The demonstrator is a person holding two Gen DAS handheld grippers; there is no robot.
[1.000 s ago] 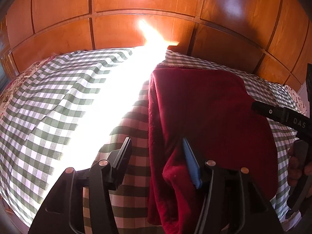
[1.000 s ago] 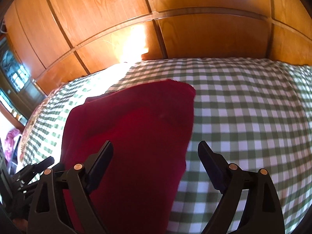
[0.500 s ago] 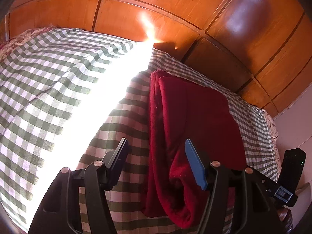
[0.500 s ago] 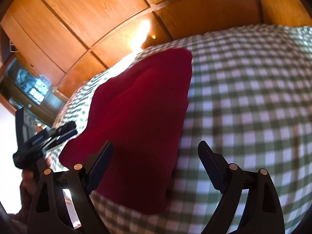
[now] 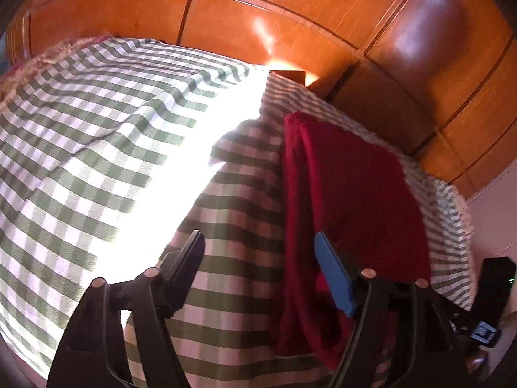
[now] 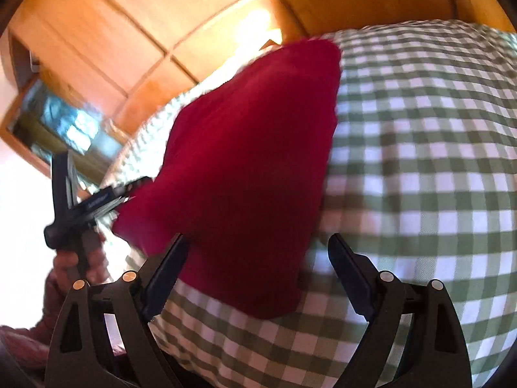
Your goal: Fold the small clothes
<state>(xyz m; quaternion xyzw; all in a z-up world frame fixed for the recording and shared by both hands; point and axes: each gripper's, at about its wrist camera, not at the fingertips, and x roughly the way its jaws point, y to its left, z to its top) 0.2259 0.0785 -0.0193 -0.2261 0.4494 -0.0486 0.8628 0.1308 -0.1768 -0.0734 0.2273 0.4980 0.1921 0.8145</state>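
Note:
A dark red garment (image 5: 352, 194) lies folded in a long strip on the green-and-white checked bedspread (image 5: 97, 148). My left gripper (image 5: 258, 245) hovers at the garment's left edge. Its jaws are opening, and only bedspread and that loose edge show between them; the blue pad (image 5: 332, 274) presses nothing. In the right wrist view the garment (image 6: 252, 161) runs away from me, and its near end lies between the wide-open fingers of my right gripper (image 6: 258, 245), untouched. The left gripper (image 6: 90, 203) and the hand (image 6: 68, 265) holding it show at the left.
Wooden panelled doors (image 5: 290, 16) rise behind the bed. A bright strip of sunlight (image 5: 181, 187) washes out the bedspread left of the garment. The right gripper's black body (image 5: 494, 287) shows at the far right. A glass-fronted cabinet (image 6: 64, 126) stands at the left.
The left jaws have spread wider, and the garment's fold no longer drapes against the blue pad. Both views have rolled, and the garment's near end now sits closer to the right fingers.

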